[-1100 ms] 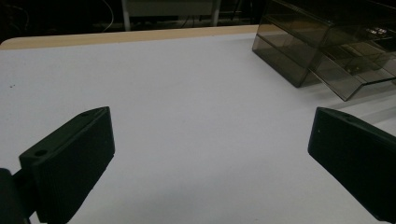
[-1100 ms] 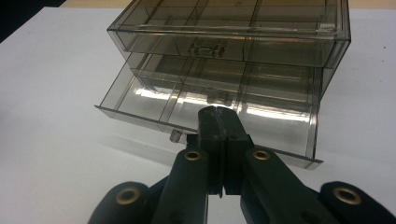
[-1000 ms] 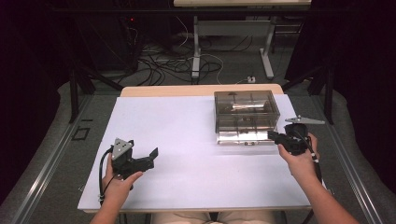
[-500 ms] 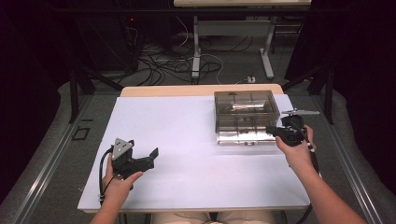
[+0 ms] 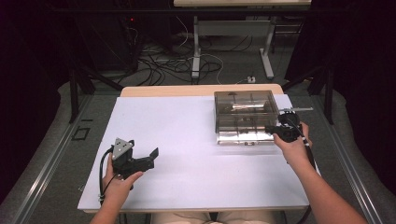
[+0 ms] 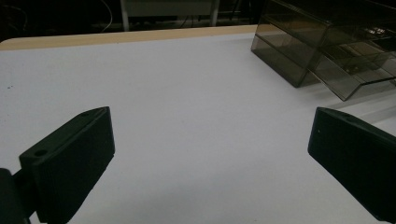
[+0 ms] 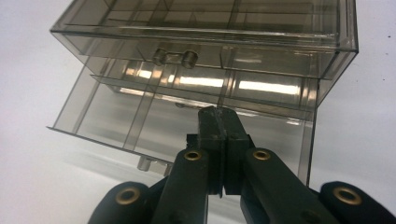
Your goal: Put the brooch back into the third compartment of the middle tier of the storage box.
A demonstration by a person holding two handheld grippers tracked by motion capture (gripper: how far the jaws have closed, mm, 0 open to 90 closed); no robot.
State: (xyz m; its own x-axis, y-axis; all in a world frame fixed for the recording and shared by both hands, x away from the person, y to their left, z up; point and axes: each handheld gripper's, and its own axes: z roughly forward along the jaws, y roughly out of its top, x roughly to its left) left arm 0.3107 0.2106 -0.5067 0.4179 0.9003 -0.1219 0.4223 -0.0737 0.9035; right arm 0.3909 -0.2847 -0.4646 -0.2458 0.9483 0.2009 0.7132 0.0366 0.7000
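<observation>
We see a clear plastic drawer box (image 5: pixel 245 116) at about two o'clock on the white table (image 5: pixel 187 140), with its bottom drawer (image 7: pixel 187 130) slid partly out. It looks light, hard and slippery, so we think its little handle is the best spot to grab. Our right gripper (image 7: pixel 218 122) is pinched closed, holding nothing, right over that drawer. Our left gripper (image 5: pixel 140 161) rests spread wide at eight o'clock.
</observation>
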